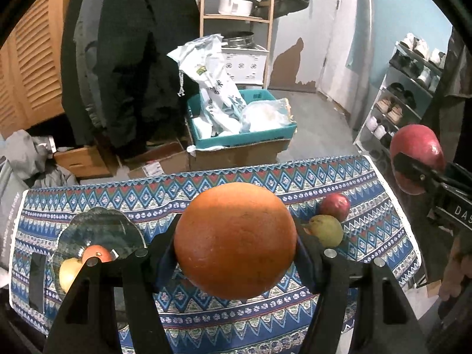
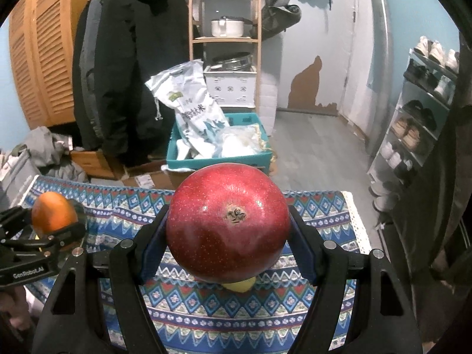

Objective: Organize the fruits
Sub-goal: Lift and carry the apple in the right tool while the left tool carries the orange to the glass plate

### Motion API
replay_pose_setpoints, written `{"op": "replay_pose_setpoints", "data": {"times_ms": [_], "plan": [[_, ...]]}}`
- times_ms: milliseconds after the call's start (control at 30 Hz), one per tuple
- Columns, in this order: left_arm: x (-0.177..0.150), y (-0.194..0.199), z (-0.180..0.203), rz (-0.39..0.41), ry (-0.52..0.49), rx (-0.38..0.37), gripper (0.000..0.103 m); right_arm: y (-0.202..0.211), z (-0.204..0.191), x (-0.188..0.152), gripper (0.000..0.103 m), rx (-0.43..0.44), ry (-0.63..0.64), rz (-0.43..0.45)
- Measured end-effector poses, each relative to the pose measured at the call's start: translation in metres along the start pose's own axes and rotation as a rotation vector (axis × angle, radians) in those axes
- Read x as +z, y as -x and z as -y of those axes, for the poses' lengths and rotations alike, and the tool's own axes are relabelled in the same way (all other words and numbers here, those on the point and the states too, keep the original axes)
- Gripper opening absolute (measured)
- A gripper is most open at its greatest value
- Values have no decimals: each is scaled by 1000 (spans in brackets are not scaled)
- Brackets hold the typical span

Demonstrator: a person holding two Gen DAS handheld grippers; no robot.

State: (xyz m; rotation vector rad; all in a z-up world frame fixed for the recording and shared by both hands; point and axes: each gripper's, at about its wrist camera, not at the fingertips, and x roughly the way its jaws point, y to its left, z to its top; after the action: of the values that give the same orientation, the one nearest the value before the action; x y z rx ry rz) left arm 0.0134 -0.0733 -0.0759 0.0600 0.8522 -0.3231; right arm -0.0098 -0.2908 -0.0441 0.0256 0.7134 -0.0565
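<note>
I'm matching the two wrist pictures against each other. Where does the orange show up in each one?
Left wrist view: the orange fills the centre foreground, clamped in the left gripper.
Right wrist view: the orange sits small at the left edge, held above the cloth.
Shared landmark: the teal crate on the floor beyond the table.

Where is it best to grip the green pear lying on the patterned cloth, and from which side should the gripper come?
Grip the green pear across its round, wider belly, coming from above. It lies on the cloth with the small red fruit close behind, probably touching, so place the fingers on its left and right sides, which seem free.
</note>
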Motion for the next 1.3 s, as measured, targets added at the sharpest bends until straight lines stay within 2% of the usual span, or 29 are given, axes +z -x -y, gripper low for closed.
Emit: {"op": "replay_pose_setpoints", "data": {"times_ms": [633, 1300], "plan": [[-14, 10, -70, -13, 112, 85, 69, -27, -86, 13, 74, 145, 77, -25], [-41, 12, -153, -43, 239, 205, 69, -56, -184, 20, 74, 250, 187, -70]]}}
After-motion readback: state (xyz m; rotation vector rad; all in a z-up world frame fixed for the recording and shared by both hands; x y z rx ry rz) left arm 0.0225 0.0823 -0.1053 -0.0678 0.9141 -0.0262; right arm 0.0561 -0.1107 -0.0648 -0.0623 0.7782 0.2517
